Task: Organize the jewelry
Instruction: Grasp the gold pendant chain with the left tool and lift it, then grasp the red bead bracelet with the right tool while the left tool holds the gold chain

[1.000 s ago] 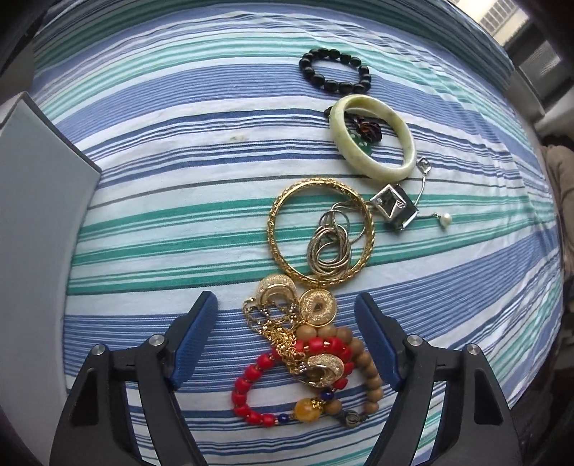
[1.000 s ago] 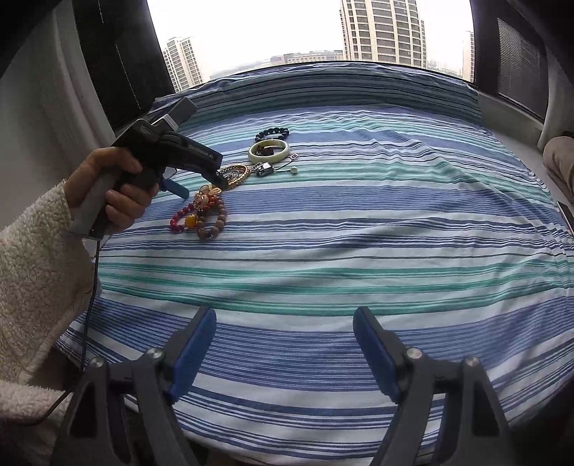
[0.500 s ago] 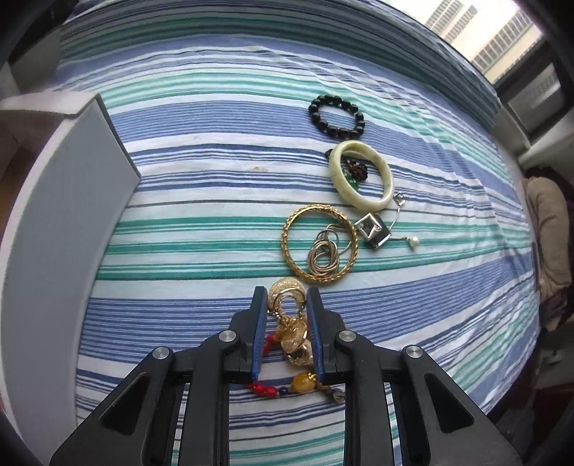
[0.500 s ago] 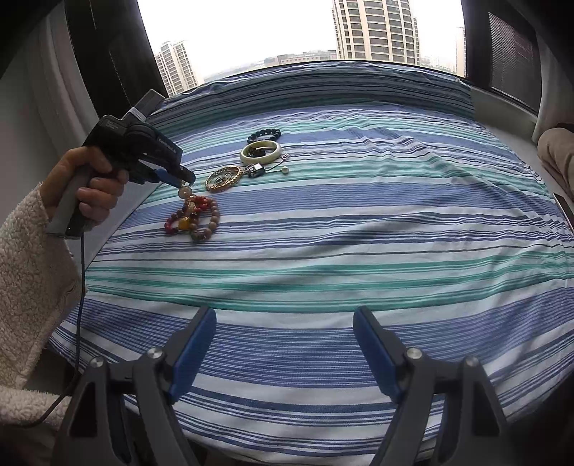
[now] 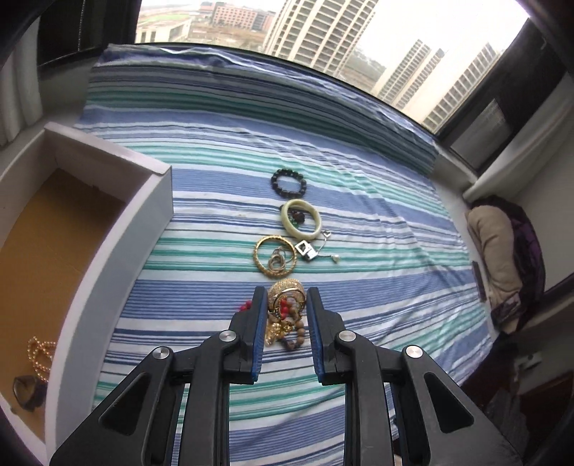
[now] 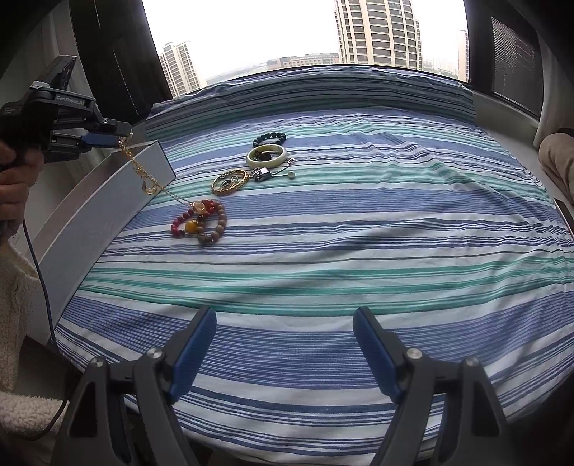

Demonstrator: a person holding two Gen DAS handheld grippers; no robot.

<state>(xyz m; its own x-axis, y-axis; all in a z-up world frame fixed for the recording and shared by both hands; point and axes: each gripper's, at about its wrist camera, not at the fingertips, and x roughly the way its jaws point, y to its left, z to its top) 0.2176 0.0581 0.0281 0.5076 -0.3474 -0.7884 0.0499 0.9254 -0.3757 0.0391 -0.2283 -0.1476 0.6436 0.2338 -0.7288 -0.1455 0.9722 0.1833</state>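
On my far left sits the white box (image 5: pixel 158 200), a pearl string (image 5: pixel 39 353) already lying inside it. My left gripper (image 6: pixel 120 138) is raised beside it, jaws clamped on a gold chain (image 6: pixel 143 175) that trails down to the red bracelet (image 6: pixel 183 220) and wooden bracelet (image 6: pixel 217 226) on the striped bed (image 6: pixel 358 222). Farther on lie the gold bangle (image 6: pixel 229 181), green bangle (image 6: pixel 267 156) and black bracelet (image 6: pixel 269 138). My right gripper (image 6: pixel 285 355) hovers low, jaws wide apart and empty.

Light: soft overcast daylight from the window (image 6: pixel 305 32) at twelve o'clock
Glare: sky blown white
Shadows: faint
Edges: fisheye-bent, dark corners
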